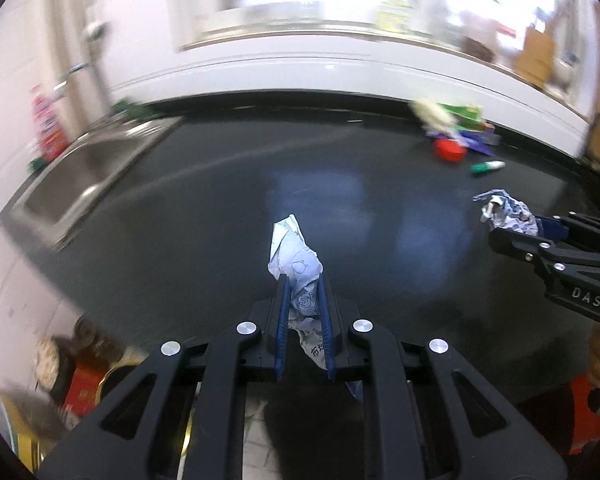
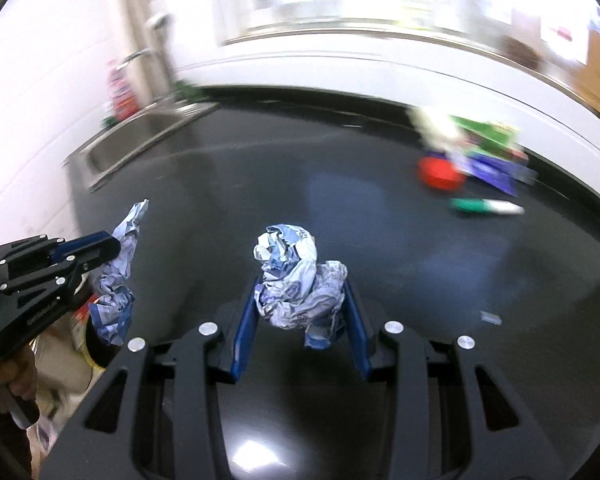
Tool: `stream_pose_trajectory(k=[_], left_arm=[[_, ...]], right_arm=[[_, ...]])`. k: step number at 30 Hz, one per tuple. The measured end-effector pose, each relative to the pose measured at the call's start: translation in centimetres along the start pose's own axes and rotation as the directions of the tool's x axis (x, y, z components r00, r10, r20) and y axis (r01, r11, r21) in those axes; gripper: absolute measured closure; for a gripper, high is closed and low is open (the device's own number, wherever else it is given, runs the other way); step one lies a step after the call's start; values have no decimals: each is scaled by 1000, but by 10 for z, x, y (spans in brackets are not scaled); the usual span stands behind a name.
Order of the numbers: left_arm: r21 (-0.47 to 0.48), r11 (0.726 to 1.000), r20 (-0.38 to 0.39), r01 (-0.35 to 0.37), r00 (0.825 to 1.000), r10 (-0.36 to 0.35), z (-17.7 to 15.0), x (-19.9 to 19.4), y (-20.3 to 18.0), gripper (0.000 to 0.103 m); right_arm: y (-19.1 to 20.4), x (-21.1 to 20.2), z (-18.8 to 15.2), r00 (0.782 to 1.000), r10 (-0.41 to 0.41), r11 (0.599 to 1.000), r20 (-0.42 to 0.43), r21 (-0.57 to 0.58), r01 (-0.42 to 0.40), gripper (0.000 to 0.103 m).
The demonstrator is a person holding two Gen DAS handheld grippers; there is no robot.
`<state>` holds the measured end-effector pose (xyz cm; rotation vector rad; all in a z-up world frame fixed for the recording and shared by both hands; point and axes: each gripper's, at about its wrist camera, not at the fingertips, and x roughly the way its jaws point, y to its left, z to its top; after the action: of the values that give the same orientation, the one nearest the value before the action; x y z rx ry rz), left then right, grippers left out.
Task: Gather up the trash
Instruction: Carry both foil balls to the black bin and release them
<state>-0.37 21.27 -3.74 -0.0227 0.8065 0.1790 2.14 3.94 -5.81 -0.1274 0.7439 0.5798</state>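
In the left wrist view my left gripper [image 1: 304,280] is shut on a crumpled pale-blue printed wrapper [image 1: 296,256] that sticks up past its blue pads, above the dark countertop [image 1: 220,216]. In the right wrist view my right gripper [image 2: 300,284] is shut on a bulkier crumpled blue-and-white paper ball [image 2: 288,276]. Each gripper shows in the other view. The right gripper [image 1: 540,228] comes in from the right edge with its paper ball [image 1: 508,212]. The left gripper [image 2: 112,246] comes in from the left edge with its wrapper [image 2: 120,280] hanging down.
A steel sink [image 1: 80,176] is set into the counter's left end. At the back right lies a trash pile: a red lid [image 1: 448,150], a green-and-white marker [image 1: 486,167] and green and blue packaging [image 1: 466,114]. Below the counter's left edge, a yellow-rimmed container [image 1: 112,376] and boxes show.
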Motion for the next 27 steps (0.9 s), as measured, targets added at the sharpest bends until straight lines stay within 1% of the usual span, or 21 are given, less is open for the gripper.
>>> stream_pose_trajectory(k=[1,2,4,7,8,9,11,14,15,16,18,20,22,24,25,27], left_arm=[[-26,999,0,-34,999,34,-9,-7,20,89],[-48,997,-6,-60,998,60,-17,-12,36,89],[-101,988,-21,-113,994,112,-37,-22,72,89],[-150,972,-51,-181,983,175,-62,-31,110,89],[-172,962,-68,-210,977,201,-74,-33,126,89],[-195,954,-84,-229,973,216,-85,-36,140,89],[-236,937,-124,-259,964,235,-109,-36,168,89],[-281,915,-175,-290,953,248,-141,-29,200,89],[-292,907,-191,-302,948,254,-153,-25,211,89],[-302,902,-202,-307,946,254,-162,-21,220,89],[-337,893,-214,-298,948,235,-181,-9,239,89],[-364,889,-226,-277,953,204,-198,9,256,89],[-366,891,-223,-268,955,196,-215,27,270,89],[-371,889,-228,-269,954,194,-223,42,276,89],[-383,886,-225,-259,957,183,-229,51,281,89],[-416,875,-230,-246,960,160,-239,66,292,89]], right_arm=[[14,5,2,1000,20,1000,-3,-18,-20,63],[40,15,5,998,61,997,-12,-51,-61,63],[76,28,7,993,114,989,-27,-93,-116,63],[145,47,6,976,210,960,-64,-178,-218,63],[160,51,4,970,231,950,-76,-196,-242,63],[184,58,1,960,263,933,-100,-228,-279,63],[220,68,-5,944,302,904,-135,-273,-328,63],[273,92,-21,906,364,852,-215,-317,-417,63],[284,99,-25,897,373,843,-237,-318,-434,63],[298,112,-31,882,385,832,-272,-313,-459,63],[321,137,-40,866,383,823,-321,-306,-478,63],[334,159,-46,856,375,824,-355,-296,-483,63],[346,187,-52,843,363,830,-397,-273,-486,62],[355,209,-56,840,348,836,-417,-267,-479,62],[361,221,-58,839,336,841,-428,-265,-472,62],[364,244,-60,835,316,852,-451,-251,-459,62]])
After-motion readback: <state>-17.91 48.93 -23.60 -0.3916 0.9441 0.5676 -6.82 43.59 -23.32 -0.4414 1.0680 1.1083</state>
